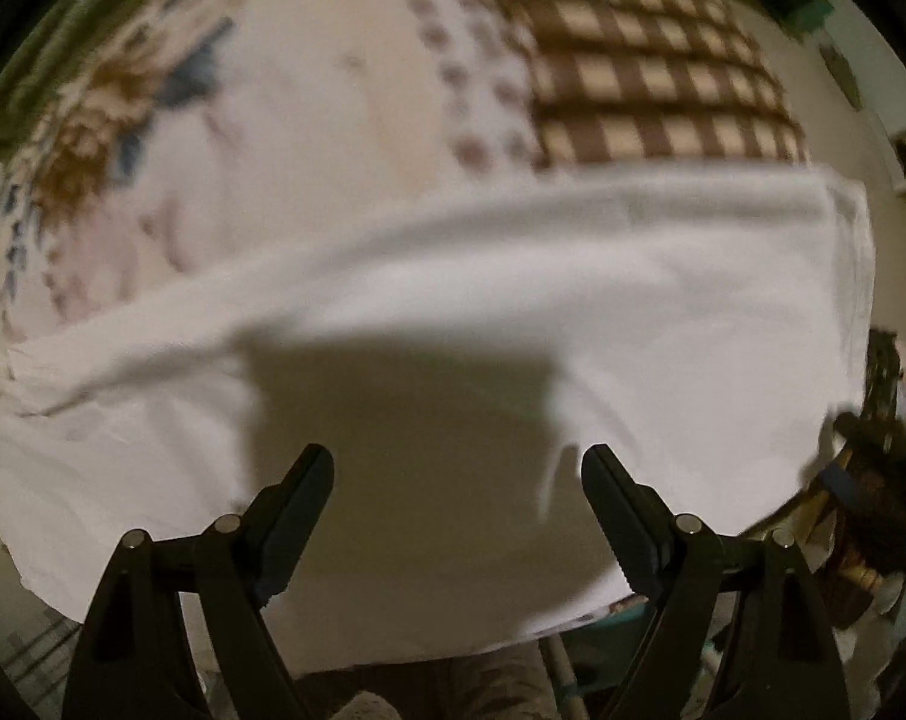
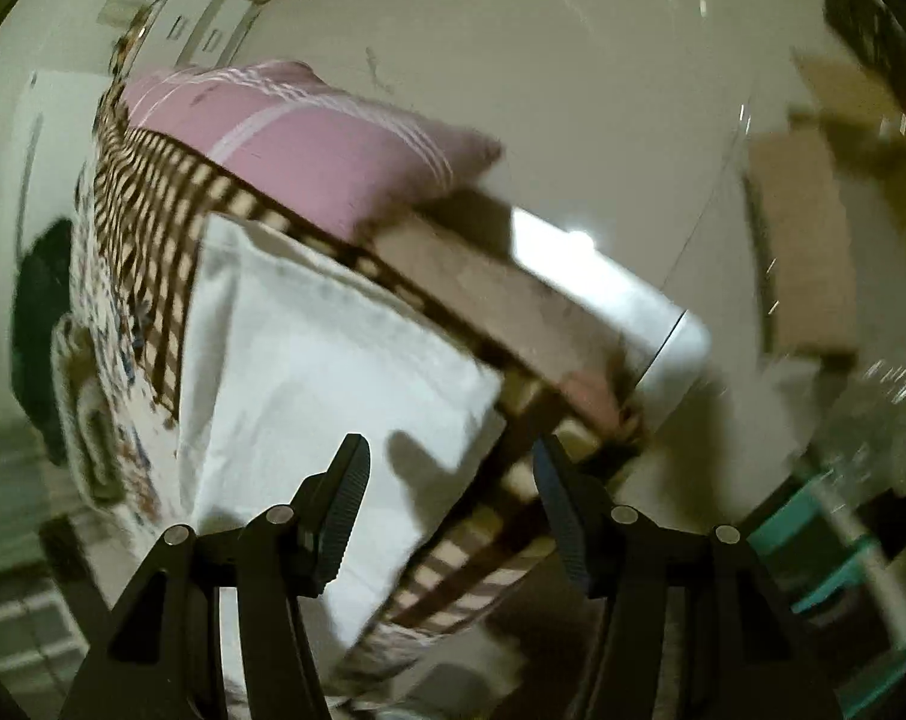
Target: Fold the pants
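The white pants (image 1: pixel 513 300) lie folded flat across the bed, filling the middle of the left wrist view. My left gripper (image 1: pixel 456 468) is open and empty, just above the near part of the pants, casting a shadow on them. In the right wrist view the pants (image 2: pixel 309 360) show as a white rectangle on the bed. My right gripper (image 2: pixel 450 459) is open and empty, hovering over the pants' right edge.
The bed has a brown checked blanket (image 1: pixel 651 78) and a floral sheet (image 1: pixel 93 138). A pink pillow (image 2: pixel 321 144) lies at the head of the bed by the wall. A teal rack (image 2: pixel 837 546) stands at the right. Clutter sits past the bed's right edge (image 1: pixel 873 480).
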Demonstrator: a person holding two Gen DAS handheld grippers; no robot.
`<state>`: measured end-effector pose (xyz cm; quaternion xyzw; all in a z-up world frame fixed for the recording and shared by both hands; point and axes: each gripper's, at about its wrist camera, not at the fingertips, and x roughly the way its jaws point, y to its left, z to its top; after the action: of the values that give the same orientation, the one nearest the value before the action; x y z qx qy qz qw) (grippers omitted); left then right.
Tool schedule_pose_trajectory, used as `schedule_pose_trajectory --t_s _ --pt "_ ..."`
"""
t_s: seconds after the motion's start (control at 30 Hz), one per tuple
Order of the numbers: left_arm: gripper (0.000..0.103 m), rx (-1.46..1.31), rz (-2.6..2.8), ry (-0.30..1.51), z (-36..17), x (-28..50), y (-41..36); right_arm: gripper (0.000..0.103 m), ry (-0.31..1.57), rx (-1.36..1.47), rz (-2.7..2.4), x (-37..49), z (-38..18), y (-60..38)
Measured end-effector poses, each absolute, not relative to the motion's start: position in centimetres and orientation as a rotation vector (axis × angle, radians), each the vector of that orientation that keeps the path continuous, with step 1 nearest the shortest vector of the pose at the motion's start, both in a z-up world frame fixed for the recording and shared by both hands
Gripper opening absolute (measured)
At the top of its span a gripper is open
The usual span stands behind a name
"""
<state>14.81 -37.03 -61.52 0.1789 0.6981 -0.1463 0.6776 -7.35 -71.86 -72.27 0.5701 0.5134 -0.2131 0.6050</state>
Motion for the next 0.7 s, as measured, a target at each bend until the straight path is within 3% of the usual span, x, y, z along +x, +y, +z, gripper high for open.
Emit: schedule_pose_trajectory --t_s 0.13,0.2,0.33,0.47,0.5,0.57,0.7 --pt "0.084 0.436 -0.323 1.588 -63.3 13.6 -37.3 0.056 1.097 1.37 -0.45 -6.5 -74.3 -70.4" --pt "0.086 0.432 -0.327 1.593 -63.7 13.4 -37.4 0.043 1.019 1.376 -0.413 -6.1 -74.1 -69.8" --pt "0.103 0.417 -0.344 1.626 -64.7 13.1 -38.0 0.04 0.93 1.397 -0.292 -4.9 -73.7 -68.9" --pt "0.103 0.419 -0.331 1.644 -65.3 12.8 -38.4 0.04 0.978 1.403 -0.268 -3.5 -76.0 -67.9" --pt "0.103 0.417 -0.328 1.648 -65.3 13.0 -38.4 0.037 0.962 1.405 -0.267 -3.7 -75.9 -67.9" --pt "0.103 0.417 -0.321 1.654 -65.4 12.9 -38.5 0.022 0.913 1.365 -0.269 -3.5 -74.7 -67.6" --pt "0.103 0.428 -0.311 1.667 -65.3 13.4 -38.9 0.022 0.905 1.251 -0.27 -2.3 -72.9 -66.5"
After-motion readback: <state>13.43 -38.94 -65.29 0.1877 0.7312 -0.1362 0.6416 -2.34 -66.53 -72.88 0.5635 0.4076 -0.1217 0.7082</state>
